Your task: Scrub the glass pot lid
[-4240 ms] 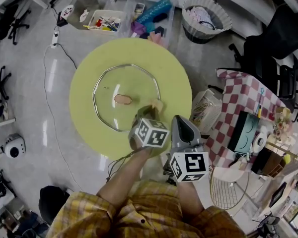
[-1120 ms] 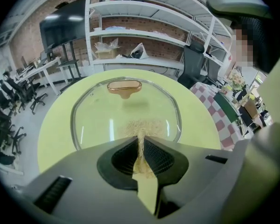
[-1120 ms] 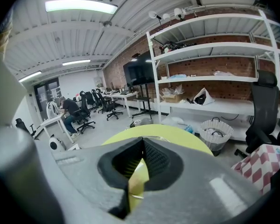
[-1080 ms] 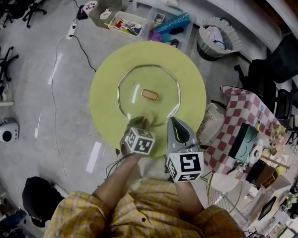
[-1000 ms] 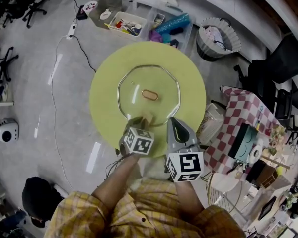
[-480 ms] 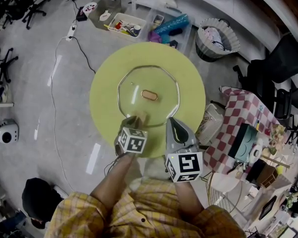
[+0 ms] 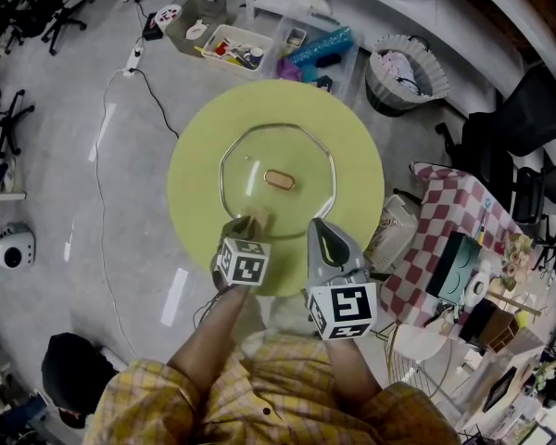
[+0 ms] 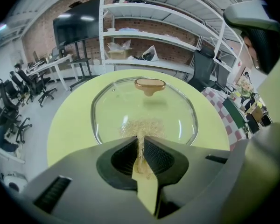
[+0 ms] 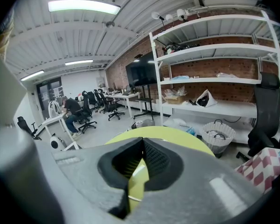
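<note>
**Your left claw (image 8: 141, 139) is pressing a scrub pad (image 8: 139, 126) onto the glass pot lid (image 8: 175, 111).**
Its jaws are pinching tight on the tan fibrous pad, which is touching the glass near the lid's closest rim. The lid is lying flat, knob (image 8: 150, 84) up, at the middle of the round yellow-green counter (image 8: 67, 125). Your right claw (image 9: 142, 143) is hovering just beside the left, jaws pressed together on nothing.
</note>
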`<state>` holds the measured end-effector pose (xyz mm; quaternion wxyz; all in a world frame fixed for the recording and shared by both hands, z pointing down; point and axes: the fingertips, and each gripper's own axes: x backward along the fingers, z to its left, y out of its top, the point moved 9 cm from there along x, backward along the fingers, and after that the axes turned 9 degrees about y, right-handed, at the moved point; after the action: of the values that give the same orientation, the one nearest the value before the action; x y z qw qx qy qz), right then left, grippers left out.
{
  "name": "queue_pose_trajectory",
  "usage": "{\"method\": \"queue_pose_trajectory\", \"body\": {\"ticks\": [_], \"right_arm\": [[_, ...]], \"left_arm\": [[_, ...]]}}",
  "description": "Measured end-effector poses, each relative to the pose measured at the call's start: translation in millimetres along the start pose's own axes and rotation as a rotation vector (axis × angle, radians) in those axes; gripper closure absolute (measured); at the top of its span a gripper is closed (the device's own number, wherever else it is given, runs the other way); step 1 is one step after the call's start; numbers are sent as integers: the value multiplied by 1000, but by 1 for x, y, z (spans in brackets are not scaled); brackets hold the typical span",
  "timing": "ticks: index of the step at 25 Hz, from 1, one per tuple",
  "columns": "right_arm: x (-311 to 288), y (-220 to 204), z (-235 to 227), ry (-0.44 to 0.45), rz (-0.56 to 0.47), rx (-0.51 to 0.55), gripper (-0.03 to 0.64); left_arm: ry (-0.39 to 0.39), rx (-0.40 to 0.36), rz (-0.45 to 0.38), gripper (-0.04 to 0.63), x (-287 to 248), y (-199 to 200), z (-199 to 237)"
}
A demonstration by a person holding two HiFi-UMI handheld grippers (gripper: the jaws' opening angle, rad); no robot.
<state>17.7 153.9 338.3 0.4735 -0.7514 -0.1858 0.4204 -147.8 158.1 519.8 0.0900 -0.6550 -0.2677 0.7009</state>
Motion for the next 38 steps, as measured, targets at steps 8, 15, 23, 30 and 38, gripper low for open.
{"method": "queue_pose_trajectory", "body": {"ticks": [8,15,23,30,38], "right_arm": [[-5,3,-2,-5,2,-3,620],[-8,0,-5,-13,7,-16,620],[-8,-3,-5,-27,6,-23,620],[-6,-2,-9,-48,8,-31,620],[-6,-3,-12,-55,5,-35,620]], "left_arm": [[6,9,1,566,-2,5,6],[16,11,-15,566,-6,13,12],[22,16,-30,566,-11,24,20],[29,9,-40,566,-15,38,28],[36,0,-47,566,-20,48,30]]}}
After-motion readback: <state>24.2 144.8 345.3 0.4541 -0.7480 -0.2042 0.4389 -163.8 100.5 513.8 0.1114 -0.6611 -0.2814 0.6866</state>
